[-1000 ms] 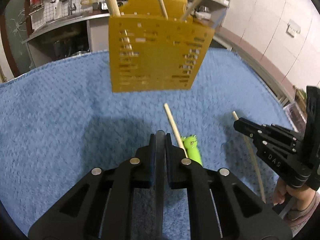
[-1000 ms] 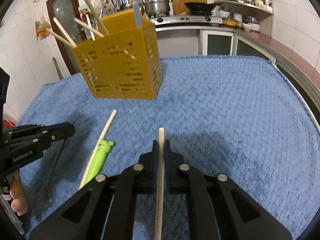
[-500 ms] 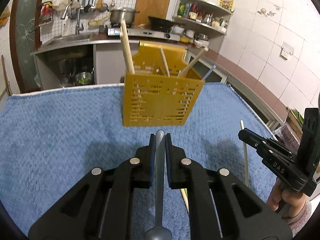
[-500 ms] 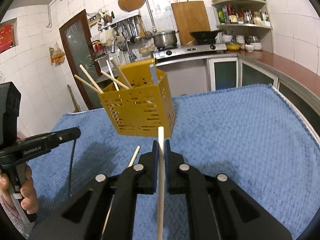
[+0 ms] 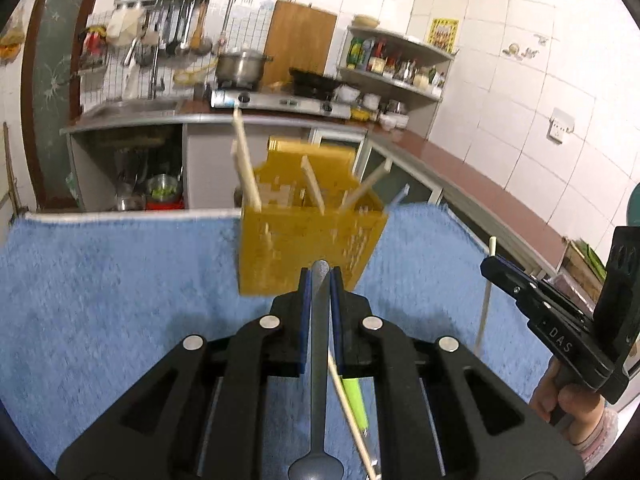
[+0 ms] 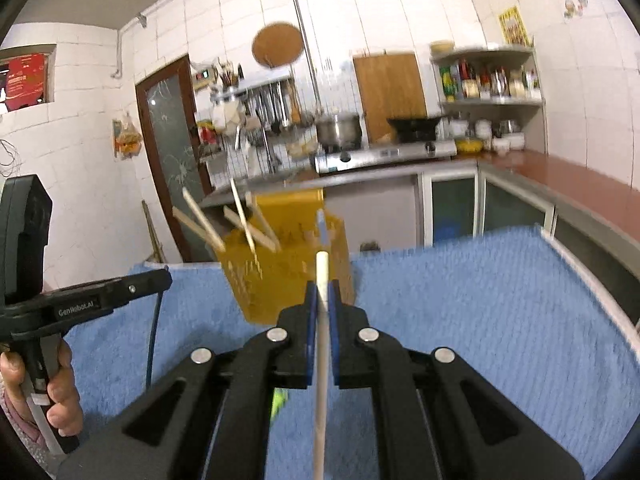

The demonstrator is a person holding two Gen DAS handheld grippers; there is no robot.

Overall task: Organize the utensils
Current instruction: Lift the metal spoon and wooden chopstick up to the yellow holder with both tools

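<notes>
On the left, the left claw (image 5: 319,280) is clamped on a grey spoon (image 5: 319,364), bowl end toward the camera. Ahead of both claws, a yellow slotted holder (image 5: 308,236) stands on the blue-towelled bench (image 5: 100,280) (several wooden chopsticks already lean inside it). To the right, the right claw (image 6: 323,294) pinches a pale chopstick (image 6: 321,360). Another chopstick (image 5: 348,400) and a green utensil (image 5: 355,398) lie on the towel below.
</notes>
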